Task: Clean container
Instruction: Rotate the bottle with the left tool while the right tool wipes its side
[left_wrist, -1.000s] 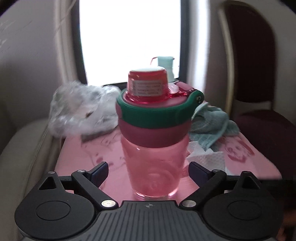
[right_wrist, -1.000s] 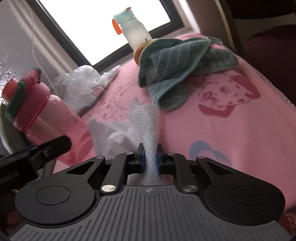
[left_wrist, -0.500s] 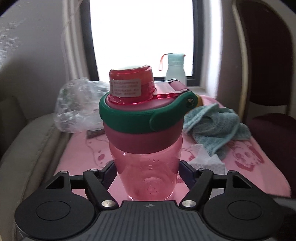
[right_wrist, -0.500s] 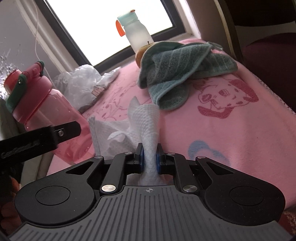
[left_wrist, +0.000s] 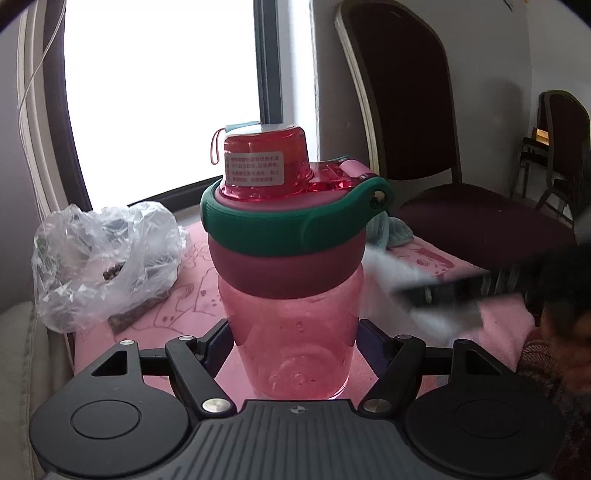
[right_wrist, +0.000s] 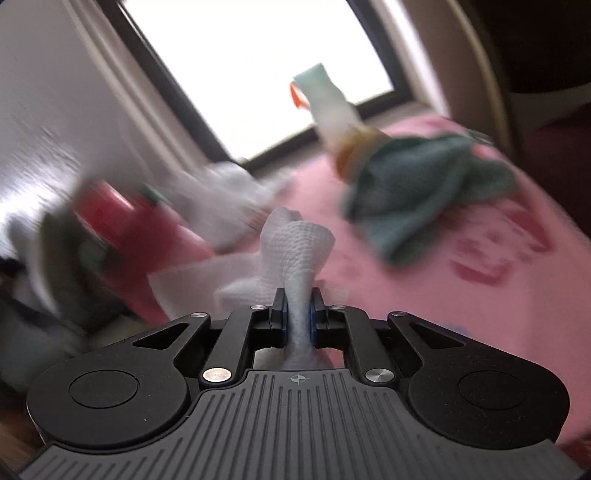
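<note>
Jaws of left gripper (left_wrist: 293, 341) tight on translucent pink bottle (left_wrist: 291, 295); right gripper (right_wrist: 298, 319) pinching embossed paper towel (right_wrist: 295, 243).

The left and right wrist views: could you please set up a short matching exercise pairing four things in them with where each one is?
Things:
1. pink water bottle
2. white paper towel
3. clear plastic bag
4. teal cloth

Places:
A. lying on the pink tablecloth by the frosted bottle
B. pinched in the right gripper
C. on the table's left edge, near the window
D. held by its lower body in the left gripper

Pairs: 1-D, 2-B, 3-C, 4-A
</note>
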